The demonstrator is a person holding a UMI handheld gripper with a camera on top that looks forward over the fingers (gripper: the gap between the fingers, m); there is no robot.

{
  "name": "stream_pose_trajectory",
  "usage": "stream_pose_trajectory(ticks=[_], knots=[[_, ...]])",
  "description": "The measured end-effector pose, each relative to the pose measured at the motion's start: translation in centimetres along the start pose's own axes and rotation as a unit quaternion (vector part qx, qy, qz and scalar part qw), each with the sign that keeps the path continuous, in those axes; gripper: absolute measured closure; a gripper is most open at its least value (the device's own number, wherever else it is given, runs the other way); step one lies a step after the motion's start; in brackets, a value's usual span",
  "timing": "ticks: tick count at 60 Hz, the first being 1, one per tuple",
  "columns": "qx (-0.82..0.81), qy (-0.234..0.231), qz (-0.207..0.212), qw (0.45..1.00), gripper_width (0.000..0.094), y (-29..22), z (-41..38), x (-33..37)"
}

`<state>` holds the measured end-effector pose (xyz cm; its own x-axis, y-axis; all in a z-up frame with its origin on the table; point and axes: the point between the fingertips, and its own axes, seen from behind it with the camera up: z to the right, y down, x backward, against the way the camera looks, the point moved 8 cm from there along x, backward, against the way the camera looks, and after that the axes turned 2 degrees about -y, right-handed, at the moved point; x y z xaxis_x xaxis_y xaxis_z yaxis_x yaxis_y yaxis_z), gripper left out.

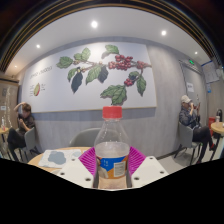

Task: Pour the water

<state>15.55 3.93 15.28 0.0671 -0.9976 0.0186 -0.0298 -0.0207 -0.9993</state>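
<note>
A clear plastic bottle with a red cap and a blue and orange label stands upright between my gripper's two fingers. The pink pads press against its sides at label height. The bottle is held up above the table level, with the room behind it. The water level inside is hard to tell.
A round light table with a grey cloth on it lies to the left behind the bottle. A person sits at far left and another at far right. A wall with a leaf and berry mural stands at the back.
</note>
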Motion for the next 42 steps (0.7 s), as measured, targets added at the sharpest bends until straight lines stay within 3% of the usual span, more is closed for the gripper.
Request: stream_pose_trajectory(ticks=[6, 23, 30, 34, 35, 42], knots=[[0.033, 0.007, -0.013, 0.999, 0.0563, -0.1, -0.9, 0.6], [0.004, -0.003, 0.005, 1.000, 0.0554, -0.2, 0.2, 0.9], [0.004, -0.001, -0.007, 1.000, 0.0369, -0.3, 0.5, 1.1], [0.003, 0.000, -0.037, 0.999, 0.0101, 0.1, 0.4, 1.6], [0.000, 0.001, -0.039, 0.999, 0.0070, 0.0, 0.5, 1.8], [-0.023, -0.010, -0.040, 0.999, 0.0088, -0.3, 0.3, 4.4]])
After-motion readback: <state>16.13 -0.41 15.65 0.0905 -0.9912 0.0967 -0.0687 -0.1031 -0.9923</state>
